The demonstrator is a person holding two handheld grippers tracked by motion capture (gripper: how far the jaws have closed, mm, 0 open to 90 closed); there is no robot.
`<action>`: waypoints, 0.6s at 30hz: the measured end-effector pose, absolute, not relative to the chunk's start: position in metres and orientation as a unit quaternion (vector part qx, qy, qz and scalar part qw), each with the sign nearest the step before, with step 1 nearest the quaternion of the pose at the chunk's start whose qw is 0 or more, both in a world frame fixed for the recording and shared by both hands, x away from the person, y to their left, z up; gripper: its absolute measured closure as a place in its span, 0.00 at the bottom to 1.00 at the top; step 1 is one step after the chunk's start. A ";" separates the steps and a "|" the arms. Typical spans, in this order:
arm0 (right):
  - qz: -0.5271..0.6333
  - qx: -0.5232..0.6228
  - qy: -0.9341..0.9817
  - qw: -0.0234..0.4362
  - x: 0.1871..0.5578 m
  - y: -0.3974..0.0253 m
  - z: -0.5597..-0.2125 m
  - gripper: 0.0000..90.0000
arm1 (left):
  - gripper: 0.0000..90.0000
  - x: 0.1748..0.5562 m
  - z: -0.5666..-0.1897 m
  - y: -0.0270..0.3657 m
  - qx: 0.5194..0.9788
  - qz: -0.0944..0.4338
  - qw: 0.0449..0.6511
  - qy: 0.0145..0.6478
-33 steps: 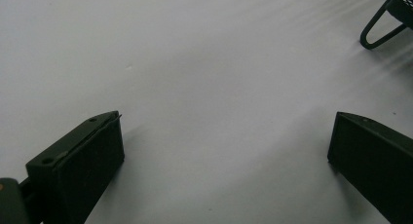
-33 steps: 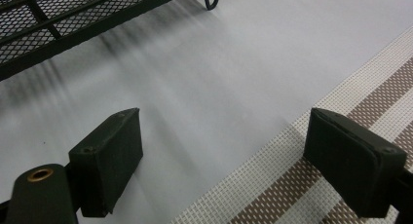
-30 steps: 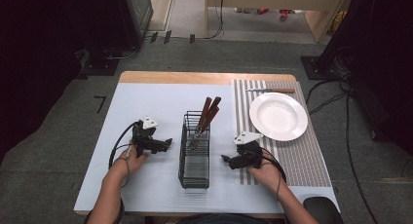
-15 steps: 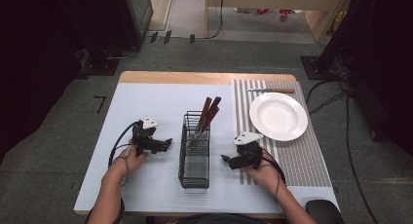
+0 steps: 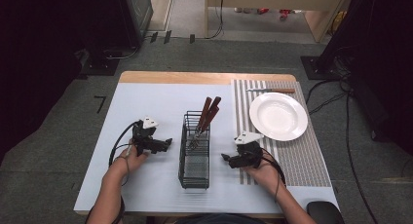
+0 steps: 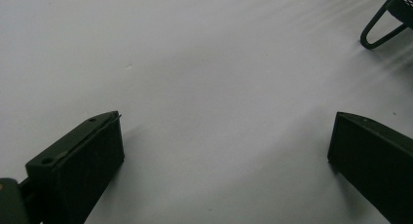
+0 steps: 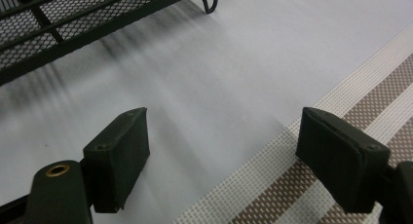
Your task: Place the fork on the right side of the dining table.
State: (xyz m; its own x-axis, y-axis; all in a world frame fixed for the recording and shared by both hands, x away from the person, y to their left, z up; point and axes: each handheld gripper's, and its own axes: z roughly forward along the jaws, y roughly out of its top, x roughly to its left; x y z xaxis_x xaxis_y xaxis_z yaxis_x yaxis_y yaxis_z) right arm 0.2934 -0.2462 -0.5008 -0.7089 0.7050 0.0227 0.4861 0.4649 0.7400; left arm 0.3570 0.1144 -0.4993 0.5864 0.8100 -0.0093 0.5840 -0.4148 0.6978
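Wooden-handled cutlery (image 5: 205,118) tilted upward (in caddy (image 5: 195,156))

A: How many round white ceramic plates (image 5: 278,116) were there?
B: One, at two o'clock.
A: Black wire-mesh caddies (image 5: 195,158)?
B: One, centre, with two brown wooden-handled utensils (image 5: 207,114).

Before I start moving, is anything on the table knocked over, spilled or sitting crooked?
Nothing stands out. The black wire caddy stands upright with wooden-handled cutlery leaning in its far end. The white plate lies flat and empty on the striped placemat, with a knife beyond it. Both claws, left and right, are open and empty.
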 end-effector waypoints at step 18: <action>0.389 0.374 0.833 0.121 0.301 -0.245 -0.475 0.36 | 0.00 0.357 -0.499 0.114 0.824 0.167 0.338 0.423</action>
